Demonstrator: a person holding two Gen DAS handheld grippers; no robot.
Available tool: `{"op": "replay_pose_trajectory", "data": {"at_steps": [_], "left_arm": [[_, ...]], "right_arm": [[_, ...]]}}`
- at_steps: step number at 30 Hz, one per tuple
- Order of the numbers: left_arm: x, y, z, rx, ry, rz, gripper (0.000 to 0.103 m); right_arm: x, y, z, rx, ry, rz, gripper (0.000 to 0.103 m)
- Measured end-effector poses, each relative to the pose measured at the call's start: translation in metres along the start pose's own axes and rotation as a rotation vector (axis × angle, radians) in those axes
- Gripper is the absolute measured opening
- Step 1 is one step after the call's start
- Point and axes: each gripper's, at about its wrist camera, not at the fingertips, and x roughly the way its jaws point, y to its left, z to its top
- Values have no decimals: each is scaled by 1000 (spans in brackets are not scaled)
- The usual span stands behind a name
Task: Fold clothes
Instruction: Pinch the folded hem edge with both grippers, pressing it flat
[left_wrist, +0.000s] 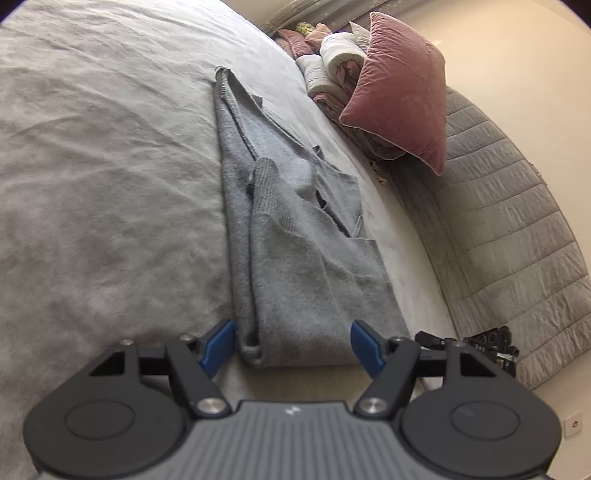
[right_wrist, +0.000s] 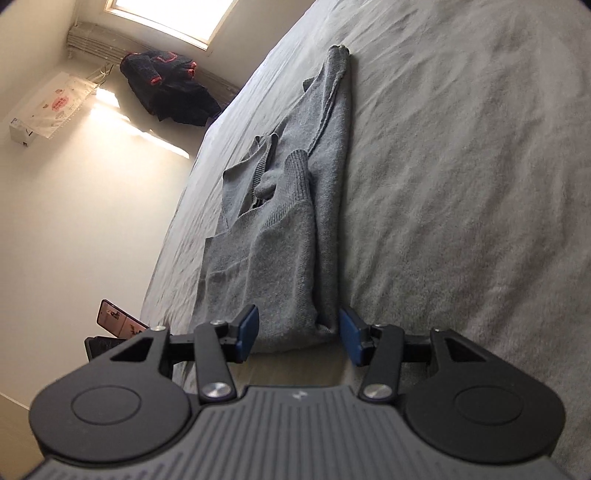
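The grey knit sweater (left_wrist: 295, 266) is lying on the pale grey bed (left_wrist: 92, 184), sides already folded in; left gripper (left_wrist: 291, 347) and right gripper (right_wrist: 297, 332) are sitting apart, straddling its near end, so the lengthwise fold looks left.

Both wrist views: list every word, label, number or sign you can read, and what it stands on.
No text is readable.
White bag by the window: red print, too blurred.
Phone screen: too small.
Gripper body: small pale logo mark, no letters.
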Motion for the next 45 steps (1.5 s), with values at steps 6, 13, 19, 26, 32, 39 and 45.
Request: {"op": "replay_pose_trajectory", "data": {"at_steps": [6,13,19,26,32,39,45], "left_arm": [[12,5,2,-9,-12,-36,50],[22,9,4,-36,-5,-37,34],[24,13,2,-169,-11,-11,14],[3,6,-10,-251,-31,-19,12],[-20,-1,-37,-276,-4,-10,12],[-46,-8,-76,-257,70,-16,11],[-47,-6,-92,-206,147,-16,12]], "right_arm": [[11,1,4,2,-13,33,52],[19,4,2,-23,-21,38,47],[24,4,-3,18,-31,7,16],[6,16,-9,19,-41,44,15],[-7,21,-27,2,-2,50,14],[-31,14,-60,-4,55,36,14],[-50,7,-77,-9,72,-1,18]]}}
